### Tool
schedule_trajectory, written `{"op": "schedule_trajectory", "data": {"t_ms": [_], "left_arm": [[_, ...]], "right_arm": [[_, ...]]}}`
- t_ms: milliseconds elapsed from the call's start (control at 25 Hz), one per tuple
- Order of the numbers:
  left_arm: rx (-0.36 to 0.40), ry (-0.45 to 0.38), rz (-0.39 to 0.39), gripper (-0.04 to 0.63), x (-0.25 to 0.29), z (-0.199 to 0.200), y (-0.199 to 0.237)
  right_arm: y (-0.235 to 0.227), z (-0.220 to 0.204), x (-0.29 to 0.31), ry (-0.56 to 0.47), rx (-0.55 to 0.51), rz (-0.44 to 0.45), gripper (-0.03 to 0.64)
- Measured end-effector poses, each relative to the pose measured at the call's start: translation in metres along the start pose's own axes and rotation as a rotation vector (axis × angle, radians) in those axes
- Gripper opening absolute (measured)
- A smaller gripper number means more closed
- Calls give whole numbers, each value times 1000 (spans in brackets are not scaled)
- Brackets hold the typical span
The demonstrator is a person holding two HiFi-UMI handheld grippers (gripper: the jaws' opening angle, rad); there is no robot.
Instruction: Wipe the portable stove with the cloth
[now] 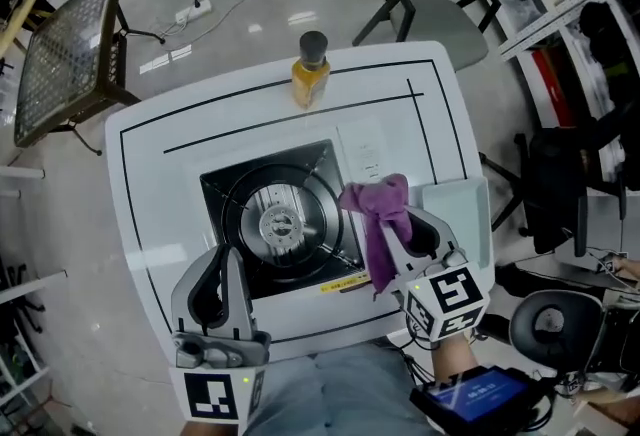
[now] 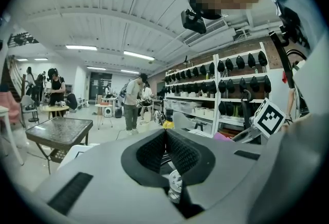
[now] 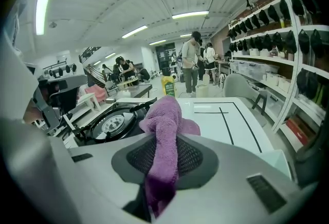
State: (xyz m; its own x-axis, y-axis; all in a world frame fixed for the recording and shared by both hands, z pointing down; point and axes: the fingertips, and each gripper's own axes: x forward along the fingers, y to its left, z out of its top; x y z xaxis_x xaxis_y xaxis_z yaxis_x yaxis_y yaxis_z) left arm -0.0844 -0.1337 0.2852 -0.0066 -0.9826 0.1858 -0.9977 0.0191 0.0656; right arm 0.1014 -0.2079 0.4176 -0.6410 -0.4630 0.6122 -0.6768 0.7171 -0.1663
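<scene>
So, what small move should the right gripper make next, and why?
Probably lower the right gripper and shift it left, so the purple terry cloth lands on the black portable stove. Its jaws clamp the cloth, which hangs over the stove's right edge, apparently not yet wiping.

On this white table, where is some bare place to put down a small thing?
Bare: the far-left strip of the table between the portable stove and the yellow bottle, and the far-right corner past the bottle. Crowded: the near edge, where the left gripper and the right gripper, shut on the cloth, hang.
</scene>
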Motion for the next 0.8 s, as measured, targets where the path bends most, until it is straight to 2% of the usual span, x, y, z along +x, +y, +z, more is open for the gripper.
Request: {"op": "schedule_trajectory", "data": {"t_ms": [120,400,520,680,800], "left_arm": [[-12,55,50,18,-1,-14,13],[-29,55,133,18,3,-16,28],[-37,86,177,18,-1,-24,32],[-39,28,209,18,5,-9,36],[-38,52,247,18,-2,-14,40]], "right_arm": [[-3,9,12,3,-14,18,106],[-12,30,38,7,-43,55,106],[-16,38,47,7,-57,69,106],[-19,48,60,6,-72,83,106],[-21,56,69,1,-80,90,106]]}}
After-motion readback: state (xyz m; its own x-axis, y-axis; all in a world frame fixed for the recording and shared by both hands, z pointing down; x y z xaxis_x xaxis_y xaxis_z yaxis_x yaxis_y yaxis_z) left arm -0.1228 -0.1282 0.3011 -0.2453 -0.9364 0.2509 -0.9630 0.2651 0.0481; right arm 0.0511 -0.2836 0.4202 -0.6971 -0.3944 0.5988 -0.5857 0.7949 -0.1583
